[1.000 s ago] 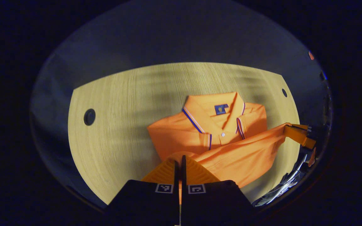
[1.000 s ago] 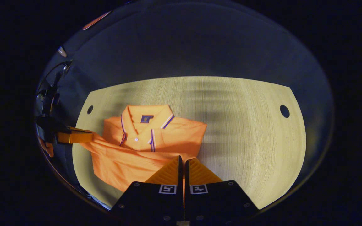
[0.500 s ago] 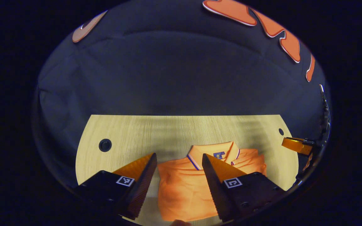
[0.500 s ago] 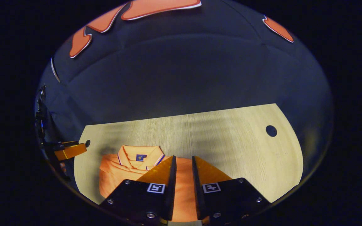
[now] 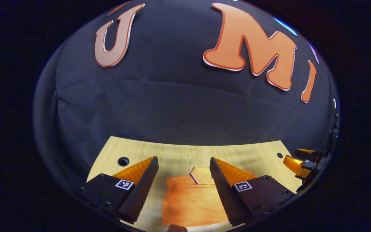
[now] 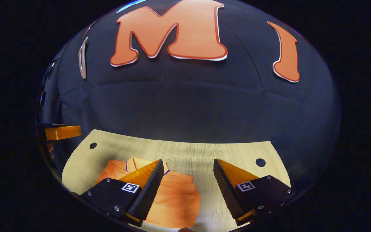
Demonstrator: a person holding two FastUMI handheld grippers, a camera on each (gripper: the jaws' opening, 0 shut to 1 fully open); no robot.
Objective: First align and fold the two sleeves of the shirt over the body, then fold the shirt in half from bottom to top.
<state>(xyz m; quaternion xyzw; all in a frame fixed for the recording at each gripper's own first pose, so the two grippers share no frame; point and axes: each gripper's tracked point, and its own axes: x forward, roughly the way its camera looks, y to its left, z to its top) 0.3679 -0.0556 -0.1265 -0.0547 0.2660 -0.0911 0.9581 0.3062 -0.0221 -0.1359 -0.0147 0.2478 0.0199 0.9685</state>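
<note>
**Fold looks finished; both grippers clear of the shirt**

We see the orange shirt (image 5: 190, 201) lying as a compact folded packet on the pale wood-grain table (image 5: 179, 154), collar at its far end. We judge the bottom-to-top fold done, with only a check of the edges left. Our left gripper (image 5: 183, 180) and right gripper (image 6: 188, 182) both hang above it, jaws spread wide, holding nothing. The knit looks soft and slightly rumpled; the finger faces are ridged wedges.

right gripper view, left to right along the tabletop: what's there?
Other tongs at the edge → small round table hole → folded orange polo shirt → larger round table hole.
</note>
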